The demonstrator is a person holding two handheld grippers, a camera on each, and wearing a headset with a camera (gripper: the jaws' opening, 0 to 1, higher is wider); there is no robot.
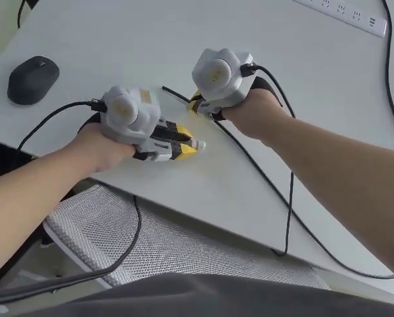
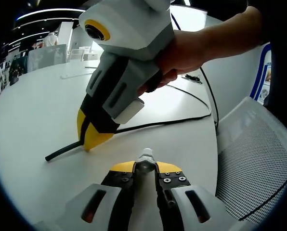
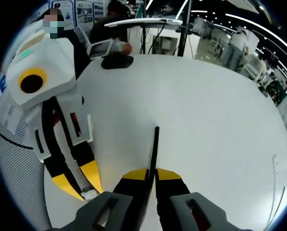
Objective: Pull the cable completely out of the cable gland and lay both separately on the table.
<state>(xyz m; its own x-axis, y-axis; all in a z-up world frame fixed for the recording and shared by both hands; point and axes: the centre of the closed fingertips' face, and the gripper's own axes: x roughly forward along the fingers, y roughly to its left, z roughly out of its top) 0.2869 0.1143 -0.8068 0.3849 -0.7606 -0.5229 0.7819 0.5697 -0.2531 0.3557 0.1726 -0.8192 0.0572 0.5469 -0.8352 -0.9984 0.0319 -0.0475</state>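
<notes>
My left gripper (image 1: 194, 145) is shut on a small white cable gland (image 2: 146, 155), whose tip pokes out between the yellow fingertips just above the white table (image 1: 118, 39). My right gripper (image 1: 197, 102) is shut on the thin black cable (image 3: 155, 144), close to its free end. That end (image 2: 49, 157) lies bare on the table, apart from the gland. The cable (image 1: 250, 162) trails off to the right over the table edge. In the right gripper view the left gripper (image 3: 78, 187) shows at lower left with the gland (image 3: 89, 194) at its tips. The two grippers sit a short way apart.
A dark computer mouse (image 1: 33, 78) lies at the far left of the table. A white power strip (image 1: 346, 13) runs along the back right. A grey mesh chair (image 1: 151, 244) stands just under the near table edge. Black gripper leads hang off that edge.
</notes>
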